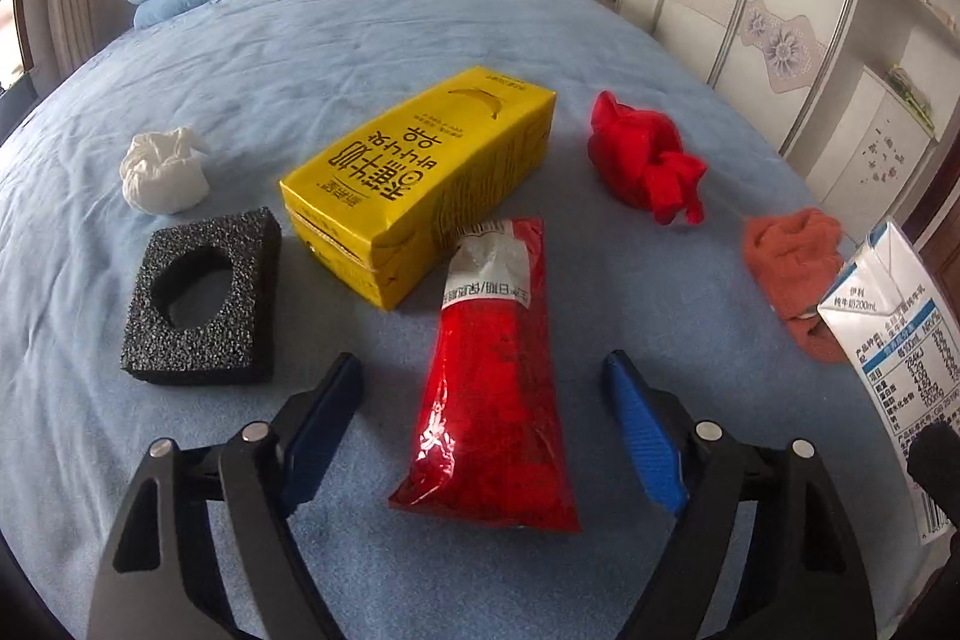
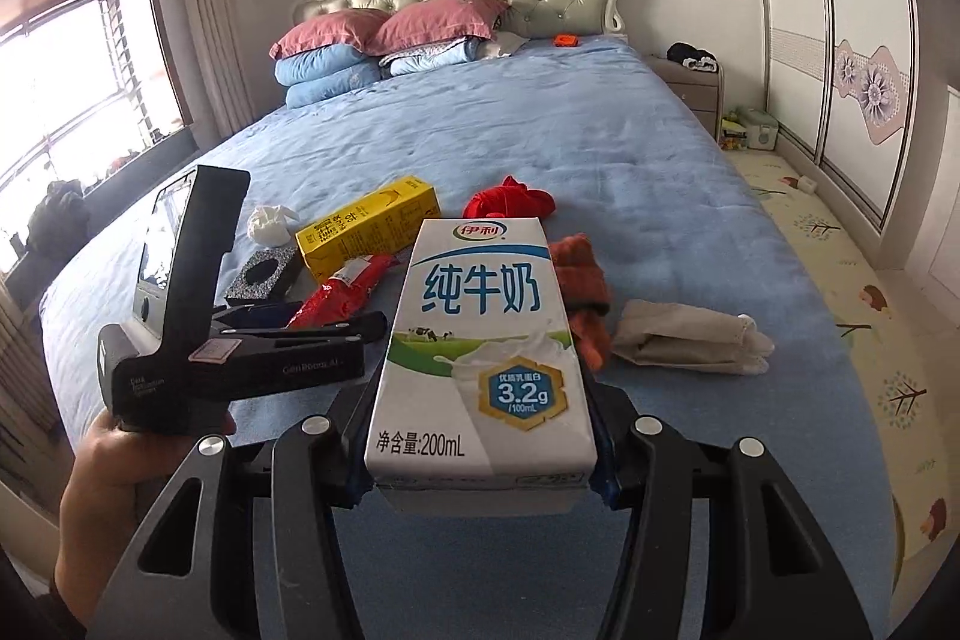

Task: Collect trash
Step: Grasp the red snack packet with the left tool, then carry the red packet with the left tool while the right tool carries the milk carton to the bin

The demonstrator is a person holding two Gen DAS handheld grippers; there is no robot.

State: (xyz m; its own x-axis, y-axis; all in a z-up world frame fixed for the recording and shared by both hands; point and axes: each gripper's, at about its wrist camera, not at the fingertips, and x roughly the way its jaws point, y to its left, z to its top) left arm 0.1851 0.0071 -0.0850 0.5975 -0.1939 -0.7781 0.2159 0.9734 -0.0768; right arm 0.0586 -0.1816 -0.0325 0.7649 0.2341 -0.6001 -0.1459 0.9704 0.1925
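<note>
Left wrist view looks down on a blue bedspread (image 1: 360,40) strewn with litter. A red plastic packet (image 1: 492,388) lies lengthwise between the two blue pads of the left gripper (image 1: 483,370), its near end reaching back between the fingers. The jaws stand partly open, and both pads are clear of the packet, so nothing is gripped. Just beyond the packet's far end sits a yellow carton (image 1: 420,178), lying on its side and touching the packet's white label end. Left of the left finger rests a black foam block (image 1: 201,304) with an oval hole, and beyond that a crumpled white tissue (image 1: 162,172). Ahead and to the right lie a red crumpled bag (image 1: 648,160) and, nearer, an orange cloth (image 1: 792,268).

At the right edge of the same view hangs a white milk carton (image 1: 888,322). In the right wrist view this carton (image 2: 480,352) is clamped between the pads of the right gripper (image 2: 480,484), raised off the bed, its printed face toward the camera. It hides much of the bedspread straight ahead. A beige folded cloth (image 2: 690,334) lies ahead to the right, and a person's hand (image 2: 108,466) holding the left tool is at the left.
</note>
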